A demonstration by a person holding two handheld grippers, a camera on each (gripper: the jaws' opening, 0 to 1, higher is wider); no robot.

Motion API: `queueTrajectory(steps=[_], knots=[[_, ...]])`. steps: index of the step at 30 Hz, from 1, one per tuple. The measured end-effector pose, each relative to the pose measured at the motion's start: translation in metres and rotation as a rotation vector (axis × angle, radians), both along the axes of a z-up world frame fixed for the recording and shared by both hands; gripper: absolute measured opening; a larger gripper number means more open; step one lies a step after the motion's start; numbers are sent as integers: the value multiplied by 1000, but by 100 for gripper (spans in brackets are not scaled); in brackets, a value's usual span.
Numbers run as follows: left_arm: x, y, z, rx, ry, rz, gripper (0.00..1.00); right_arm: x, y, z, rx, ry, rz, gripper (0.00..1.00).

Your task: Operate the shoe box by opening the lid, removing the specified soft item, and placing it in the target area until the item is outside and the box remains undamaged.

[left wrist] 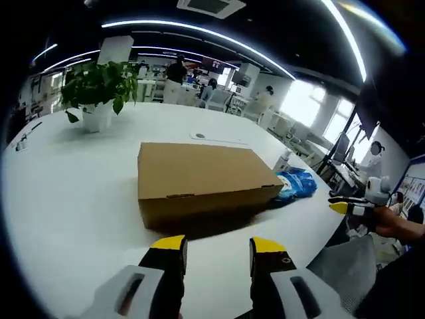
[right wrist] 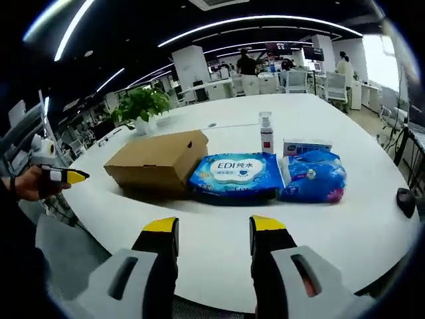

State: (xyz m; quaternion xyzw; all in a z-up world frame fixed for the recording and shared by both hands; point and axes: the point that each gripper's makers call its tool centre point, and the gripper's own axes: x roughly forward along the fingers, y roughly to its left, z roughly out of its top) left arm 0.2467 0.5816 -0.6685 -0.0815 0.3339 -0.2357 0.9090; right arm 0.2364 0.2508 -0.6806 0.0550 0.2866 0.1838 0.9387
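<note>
Both pairs of jaws stand parted and empty: the left gripper (left wrist: 217,247) low in its view, just short of the closed shoe box (left wrist: 199,181) at centre frame, the right gripper (right wrist: 214,229) low, facing the blue soft packs (right wrist: 234,174) beside it. Judged from here, prying the cardboard lid one-sided could tear or crease it, or skid the box into the packs.

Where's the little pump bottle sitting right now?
In the right gripper view, the pump bottle stands upright on the white table, behind the blue EDI pack.
</note>
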Motion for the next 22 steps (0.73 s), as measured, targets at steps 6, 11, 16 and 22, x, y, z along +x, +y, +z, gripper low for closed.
queueTrajectory(steps=[6, 11, 16, 22], knots=[[-13, -2, -9, 23, 19, -28, 41, -4, -1, 0, -20, -3, 18, 43], [-16, -3, -10, 18, 26, -21, 41, -7, -3, -2, -21, 4, 17, 43], [-17, -4, -12, 19, 28, -25, 41, -8, -2, -4, -31, 8, 23, 43], [-17, -1, -12, 24, 31, -25, 41, -9, -3, -6, -30, 14, 23, 42]])
